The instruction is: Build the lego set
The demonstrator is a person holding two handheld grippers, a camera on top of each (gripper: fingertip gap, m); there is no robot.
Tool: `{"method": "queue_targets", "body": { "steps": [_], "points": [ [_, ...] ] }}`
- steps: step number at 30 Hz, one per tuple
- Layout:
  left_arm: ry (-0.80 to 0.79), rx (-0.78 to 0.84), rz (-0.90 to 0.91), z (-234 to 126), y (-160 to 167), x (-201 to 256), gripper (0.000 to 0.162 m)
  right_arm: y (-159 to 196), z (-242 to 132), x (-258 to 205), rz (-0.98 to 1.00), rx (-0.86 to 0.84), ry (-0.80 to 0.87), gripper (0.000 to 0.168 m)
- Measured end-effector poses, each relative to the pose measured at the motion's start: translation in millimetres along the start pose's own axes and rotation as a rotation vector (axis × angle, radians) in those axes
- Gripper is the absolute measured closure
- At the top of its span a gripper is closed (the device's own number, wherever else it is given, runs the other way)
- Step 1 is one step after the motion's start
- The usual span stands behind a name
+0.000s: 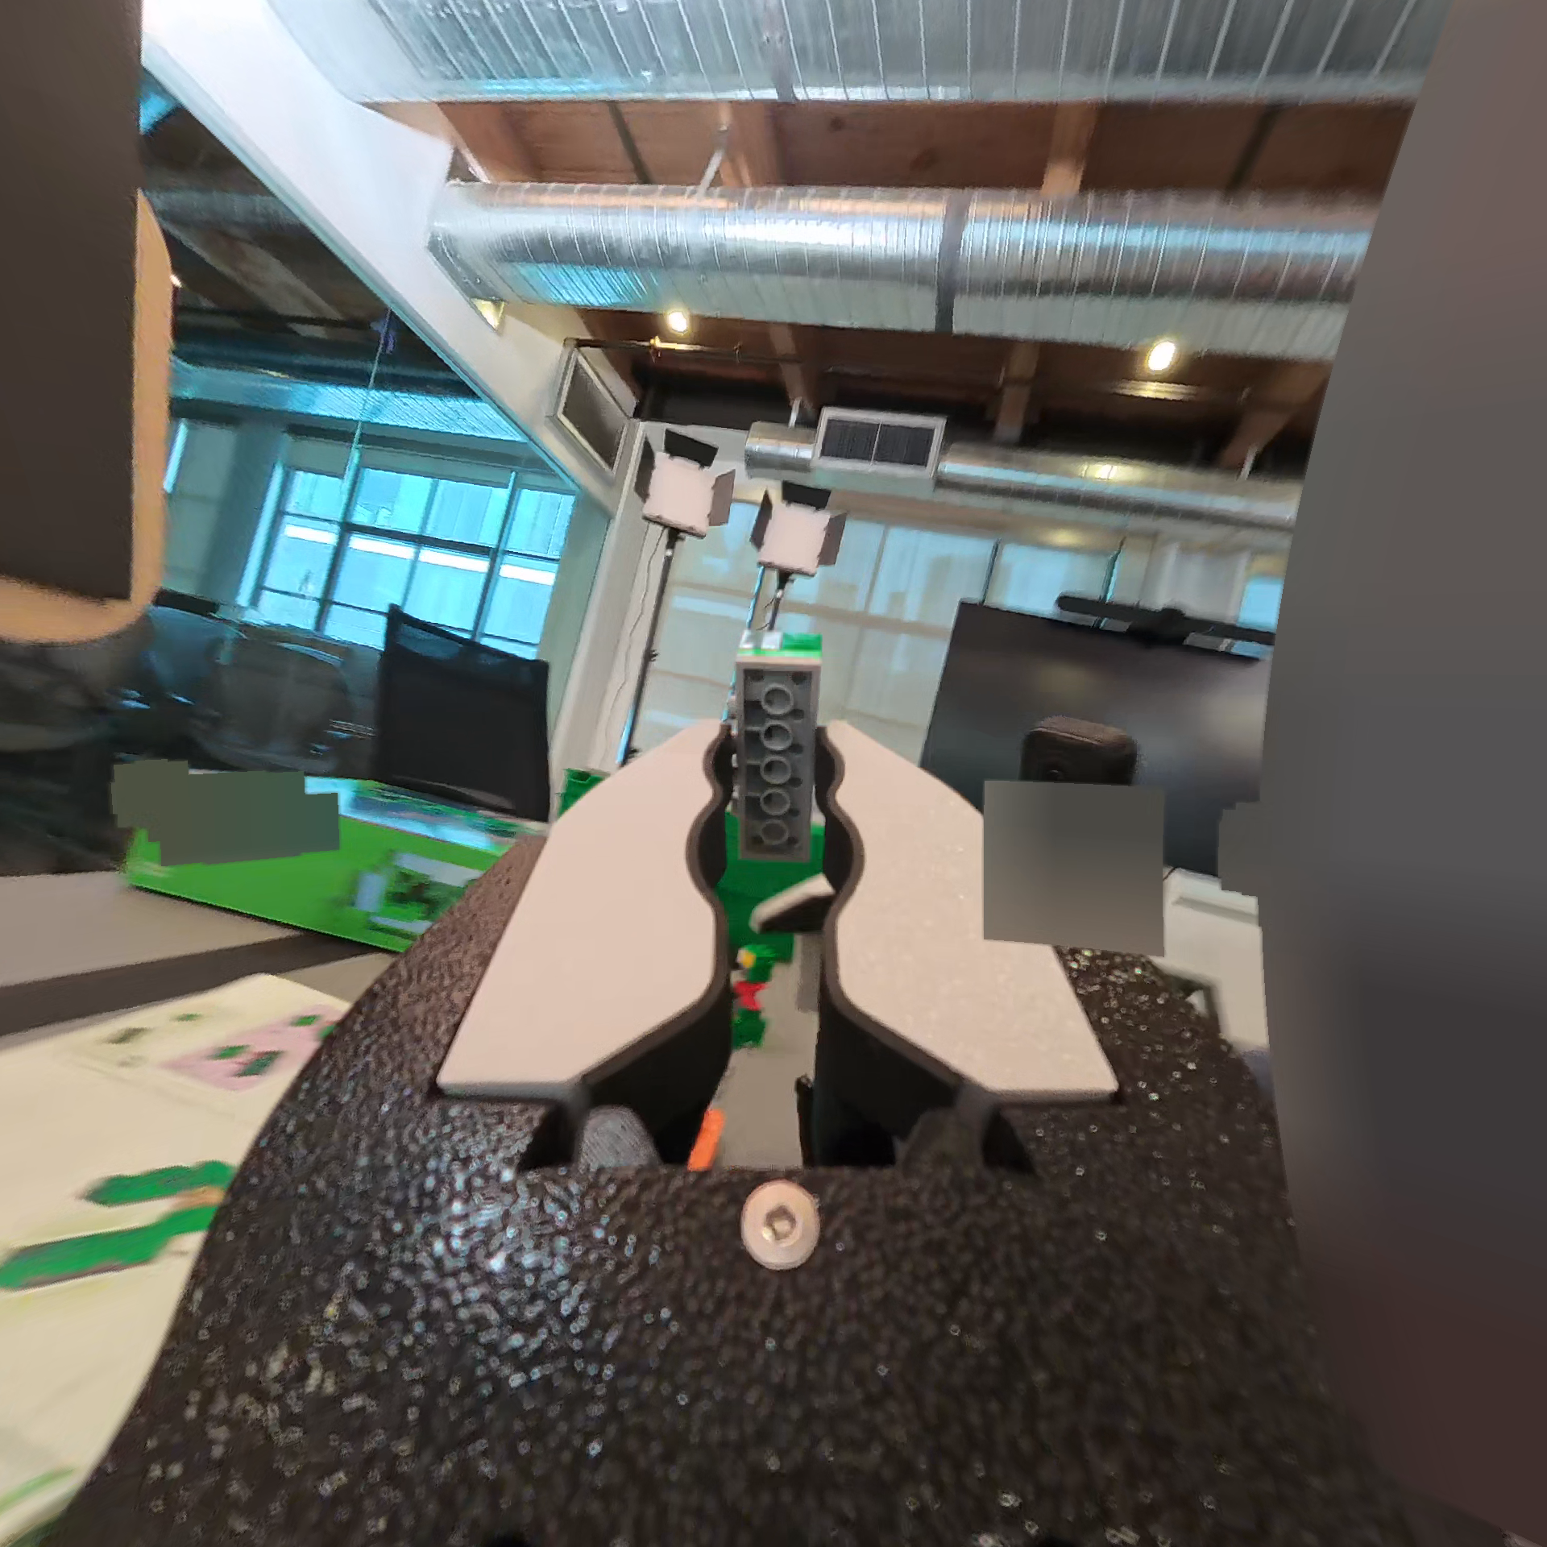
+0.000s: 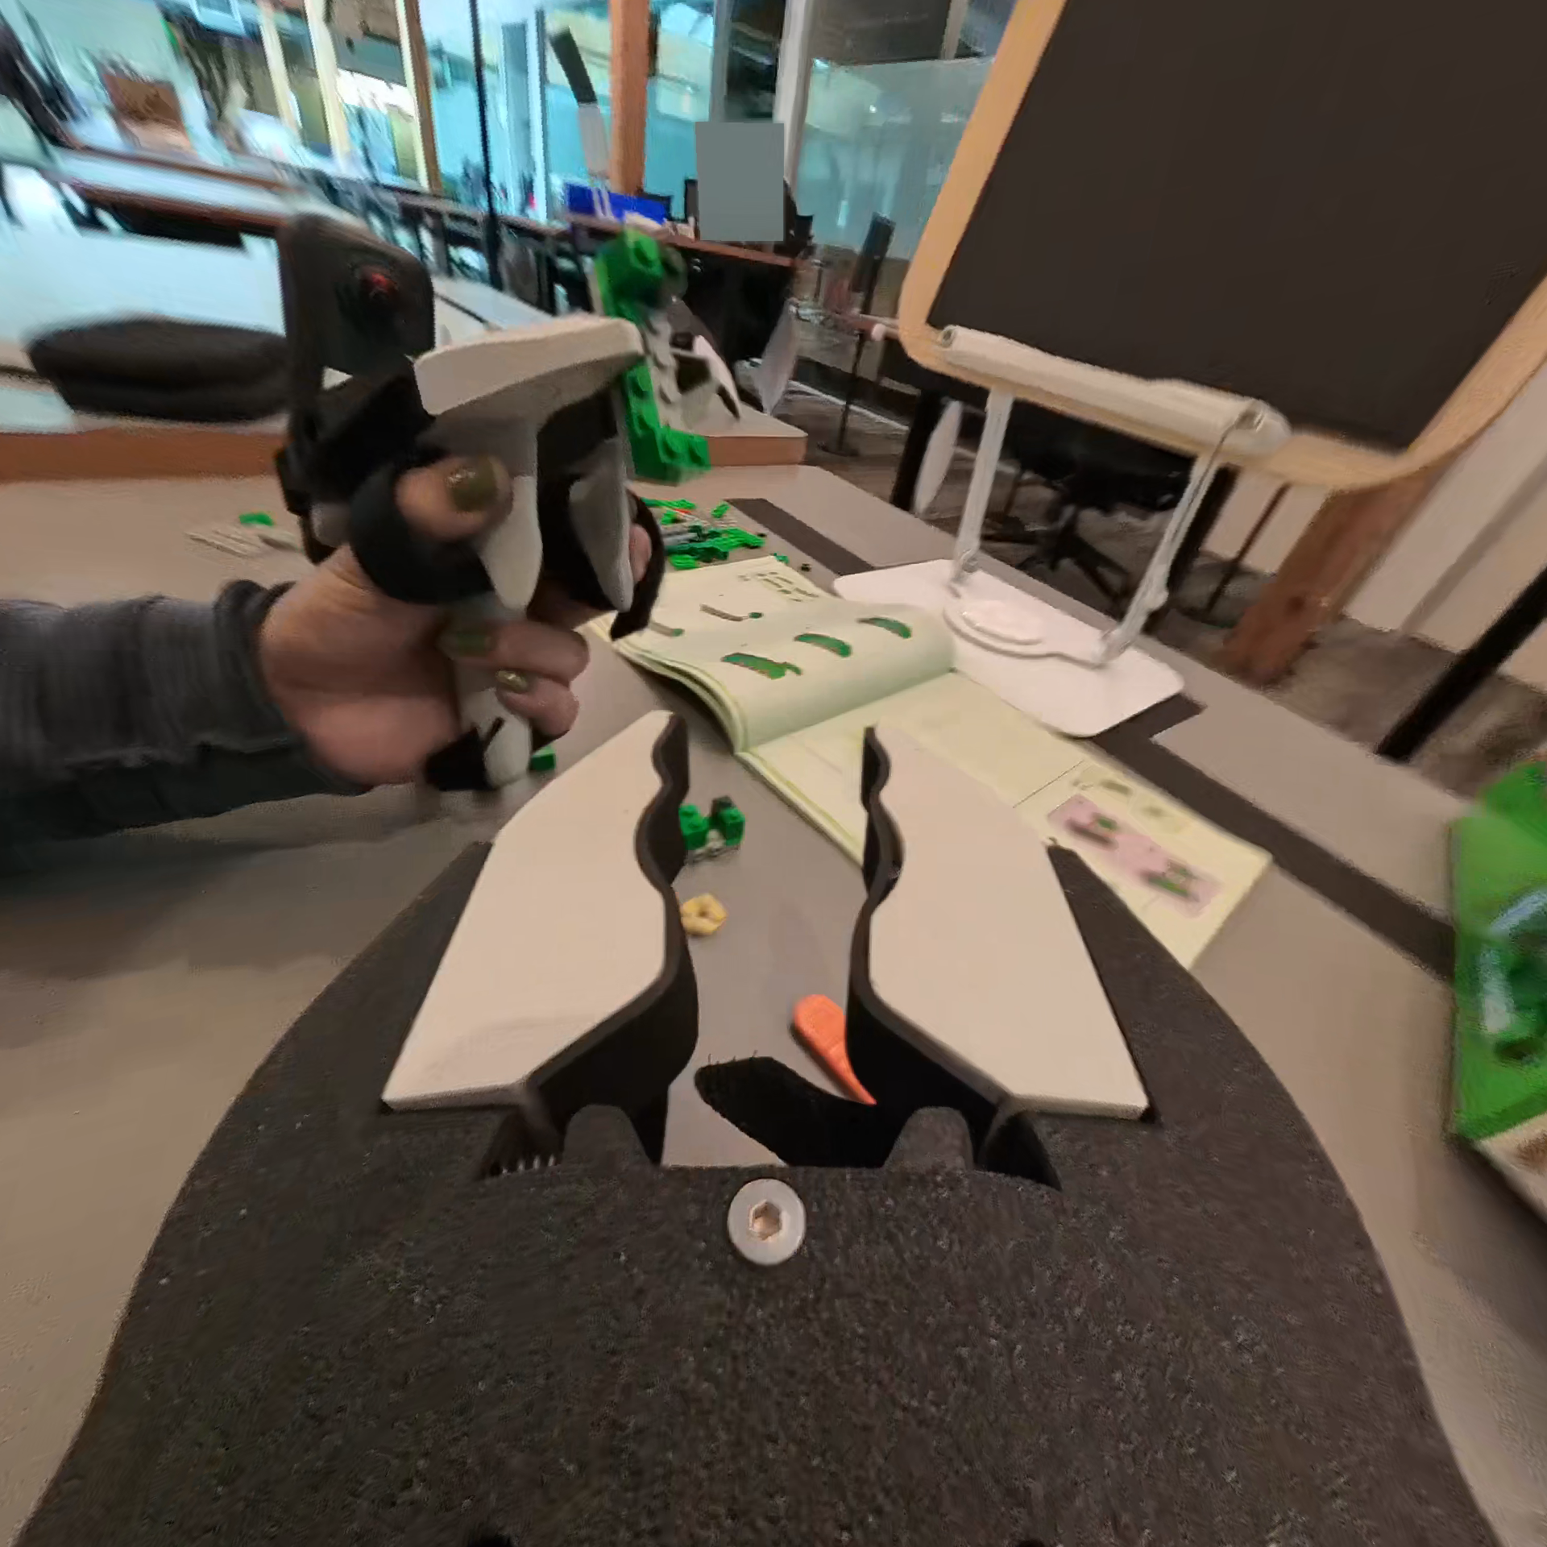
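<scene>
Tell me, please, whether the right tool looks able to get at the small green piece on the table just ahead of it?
Probably yes. The right tool is open and empty, and the green piece lies on bare table between its fingers' line. The left tool is raised off to the side, so nothing seems to block it.

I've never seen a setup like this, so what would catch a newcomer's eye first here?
Probably the left gripper, raised off the table and clamping a green and grey lego build between its fingers. Next, the right gripper, open and empty over the grey table, where a small green lego piece and an open instruction booklet lie.
</scene>
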State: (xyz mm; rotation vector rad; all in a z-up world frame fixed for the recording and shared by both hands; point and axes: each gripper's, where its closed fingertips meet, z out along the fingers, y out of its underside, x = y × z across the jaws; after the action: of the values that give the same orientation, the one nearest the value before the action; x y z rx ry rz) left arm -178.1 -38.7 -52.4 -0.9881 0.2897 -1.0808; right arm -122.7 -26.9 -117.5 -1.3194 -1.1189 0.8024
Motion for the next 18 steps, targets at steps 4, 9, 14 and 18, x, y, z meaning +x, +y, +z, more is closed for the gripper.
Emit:
{"method": "queue_targets", "body": {
  "steps": [4, 9, 14, 18],
  "points": [
    [-0.023, 0.004, -0.042, 6.6, 9.2, 3.4, 0.144, -30.0, 10.6, -8.6, -0.326, 0.046, 0.179, 0.127],
    [-0.008, -0.028, -0.05, 15.9, 21.6, 16.5, 0.144, -35.3, 20.5, -16.6, -0.577, -0.018, 0.336, 0.14],
    [0.006, -0.085, -0.074, 16.6, 31.6, 21.0, 0.144, -35.5, 14.3, -12.7, -0.633, -0.029, 0.346, 0.152],
    [0.004, -0.114, -0.1, 9.0, 33.7, 17.5, 0.117, -32.5, 4.3, -8.0, -0.697, -0.017, 0.337, 0.152]
  ]
}}
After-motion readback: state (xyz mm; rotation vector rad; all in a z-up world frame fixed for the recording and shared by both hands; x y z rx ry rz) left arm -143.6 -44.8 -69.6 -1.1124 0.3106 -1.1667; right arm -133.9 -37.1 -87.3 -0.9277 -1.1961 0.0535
